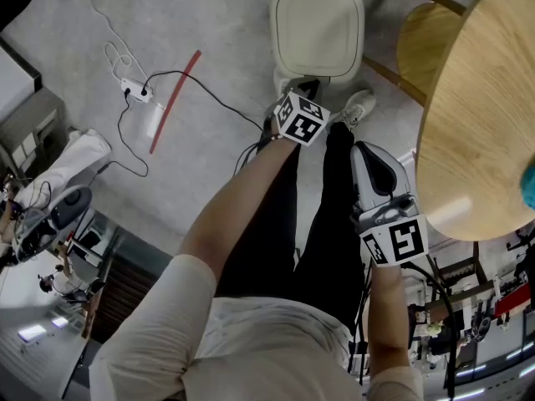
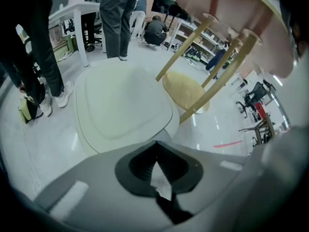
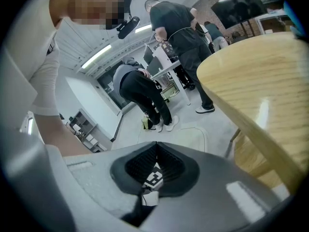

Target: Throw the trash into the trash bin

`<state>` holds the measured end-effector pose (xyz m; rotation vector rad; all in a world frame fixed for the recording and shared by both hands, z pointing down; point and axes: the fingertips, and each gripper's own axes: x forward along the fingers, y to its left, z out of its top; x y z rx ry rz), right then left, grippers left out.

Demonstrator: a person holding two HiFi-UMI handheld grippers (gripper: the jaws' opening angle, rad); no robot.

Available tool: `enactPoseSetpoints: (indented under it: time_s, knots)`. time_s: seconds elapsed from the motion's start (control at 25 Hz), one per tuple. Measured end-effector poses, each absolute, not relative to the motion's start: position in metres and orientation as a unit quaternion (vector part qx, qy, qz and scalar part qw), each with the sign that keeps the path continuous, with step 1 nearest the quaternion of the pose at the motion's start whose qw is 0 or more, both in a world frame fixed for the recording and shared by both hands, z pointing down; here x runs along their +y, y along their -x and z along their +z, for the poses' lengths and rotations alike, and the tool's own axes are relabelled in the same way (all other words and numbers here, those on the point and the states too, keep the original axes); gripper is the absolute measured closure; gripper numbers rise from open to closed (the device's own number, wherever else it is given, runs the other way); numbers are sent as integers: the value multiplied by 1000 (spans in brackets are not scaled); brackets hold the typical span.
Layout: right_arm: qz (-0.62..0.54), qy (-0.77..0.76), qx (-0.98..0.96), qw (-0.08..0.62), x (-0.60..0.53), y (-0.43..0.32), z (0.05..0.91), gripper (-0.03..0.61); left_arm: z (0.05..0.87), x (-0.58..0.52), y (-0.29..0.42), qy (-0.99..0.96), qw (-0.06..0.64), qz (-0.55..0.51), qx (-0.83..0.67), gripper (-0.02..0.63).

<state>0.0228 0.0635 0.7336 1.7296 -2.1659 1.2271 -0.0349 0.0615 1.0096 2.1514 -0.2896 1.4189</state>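
Note:
The cream trash bin [image 1: 318,27] stands on the floor ahead with its lid down; it also fills the middle of the left gripper view [image 2: 120,105] and shows low in the right gripper view [image 3: 179,137]. My left gripper [image 1: 303,98] hangs just in front of the bin, pointing steeply down at it; its jaws [image 2: 155,146] are shut with nothing seen between them. My right gripper [image 1: 368,153] is lower right, beside the round wooden table [image 1: 476,115]; its jaws [image 3: 155,146] are shut and empty. A teal object [image 1: 528,184] sits at the table's right edge, cut off by the frame.
A wooden stool [image 1: 426,40] stands between the bin and the table. A power strip with cables [image 1: 134,90] and a red strip [image 1: 175,98] lie on the floor to the left. Several people [image 2: 116,18] stand beyond the bin.

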Motion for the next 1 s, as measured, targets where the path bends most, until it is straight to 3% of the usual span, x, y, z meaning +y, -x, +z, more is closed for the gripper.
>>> enactPoseSetpoints:
  time_s: [1.0]
  knots:
    - [403,-568,-716,56,71,-26,745,577,1014,64,33,-794,269,526,-146,609]
